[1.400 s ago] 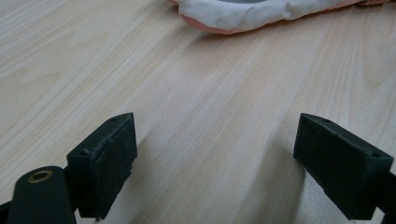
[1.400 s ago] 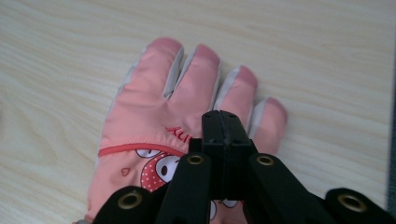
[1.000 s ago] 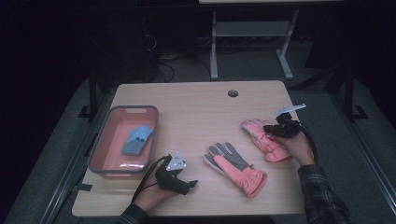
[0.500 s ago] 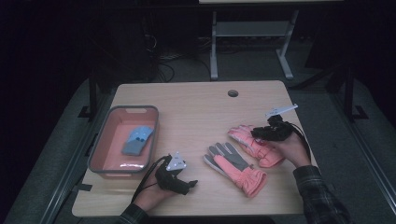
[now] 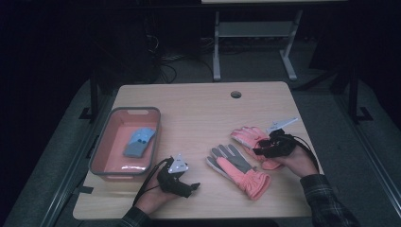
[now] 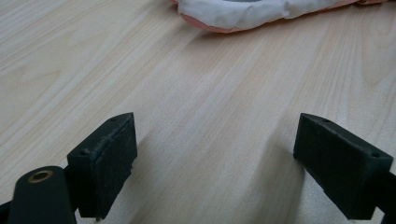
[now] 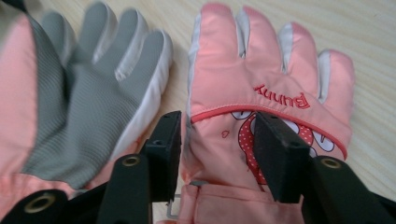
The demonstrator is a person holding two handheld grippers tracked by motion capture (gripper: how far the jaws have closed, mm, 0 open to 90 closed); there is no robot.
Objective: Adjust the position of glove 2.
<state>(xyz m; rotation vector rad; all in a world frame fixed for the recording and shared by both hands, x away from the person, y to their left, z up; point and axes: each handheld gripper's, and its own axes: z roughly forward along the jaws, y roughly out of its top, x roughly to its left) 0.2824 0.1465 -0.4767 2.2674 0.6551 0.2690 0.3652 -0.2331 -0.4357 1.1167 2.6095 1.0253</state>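
high view: pink padded ski glove with cartoon print (image 5: 249,137) just right of grey-palmed pink glove (image 5: 239,166) on pale wooden bench (image 5: 198,109); pink plastic bin (image 5: 100,146) well left | left gripper view: left tool (image 6: 212,163) released, over bare bench | right gripper view: right tool (image 7: 217,154) has just been opening, straddles printed glove, pads slack

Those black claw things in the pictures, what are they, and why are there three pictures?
They are grabbing tools. A person holds one in each hand: the left tool and the right tool. One camera looks down from above the table. Each tool also carries its own small camera, giving the two close-up pictures. On the table lie two pink gloves: the palm-up glove and the Bunny glove. A pink bin holds a blue glove. The left tool is open over bare wood. The right tool's jaws have just been opening around the Bunny glove, so it looks let go.
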